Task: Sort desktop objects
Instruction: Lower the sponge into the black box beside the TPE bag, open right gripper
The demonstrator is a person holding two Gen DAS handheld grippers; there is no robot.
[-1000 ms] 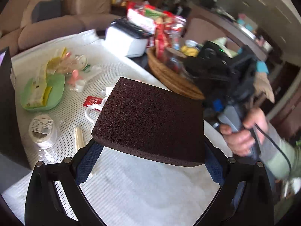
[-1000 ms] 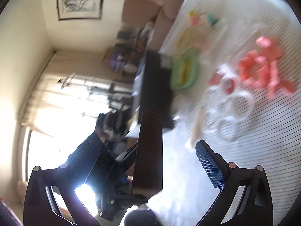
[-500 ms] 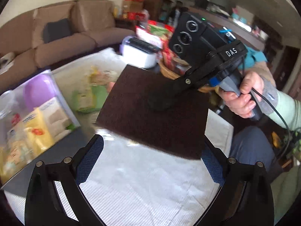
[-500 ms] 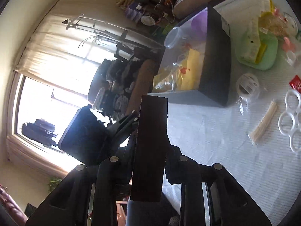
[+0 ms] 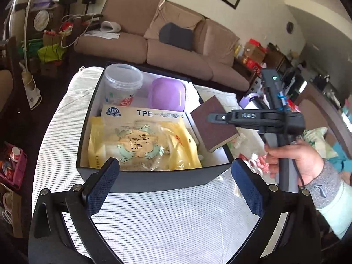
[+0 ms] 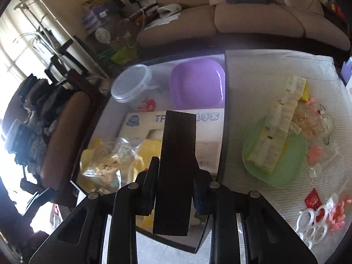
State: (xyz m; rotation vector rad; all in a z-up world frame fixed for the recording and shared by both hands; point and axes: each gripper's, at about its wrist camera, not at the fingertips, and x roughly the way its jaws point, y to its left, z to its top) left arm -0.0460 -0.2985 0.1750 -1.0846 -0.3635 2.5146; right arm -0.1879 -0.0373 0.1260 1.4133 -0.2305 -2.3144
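A dark brown sponge (image 5: 211, 129) with a tan underside hangs tilted over the right rim of the black storage box (image 5: 154, 180). My right gripper (image 5: 211, 116) is shut on it. In the right wrist view the sponge (image 6: 178, 154) stands edge-on, clamped between the two fingers of my right gripper (image 6: 176, 165), above the box (image 6: 223, 145). My left gripper (image 5: 173, 176) is open and empty in front of the box's near wall. The box holds a clear tub (image 5: 123, 83), a purple case (image 5: 167, 94), a glove carton (image 5: 143, 112) and a yellow bag (image 5: 143, 145).
Right of the box, a green plate (image 6: 286, 171) with packets lies on the white striped tablecloth (image 5: 165, 220). White rings (image 6: 308, 222), pink clips (image 6: 336, 215) and a red sachet (image 6: 312, 200) lie nearer. A hand (image 5: 292, 160) holds the right gripper. A brown sofa (image 5: 176, 44) stands behind the table.
The sponge passed from my left gripper to my right, which shut on it. The left now stands apart, empty. Both views swung to the black box, and the sponge now hangs over it.
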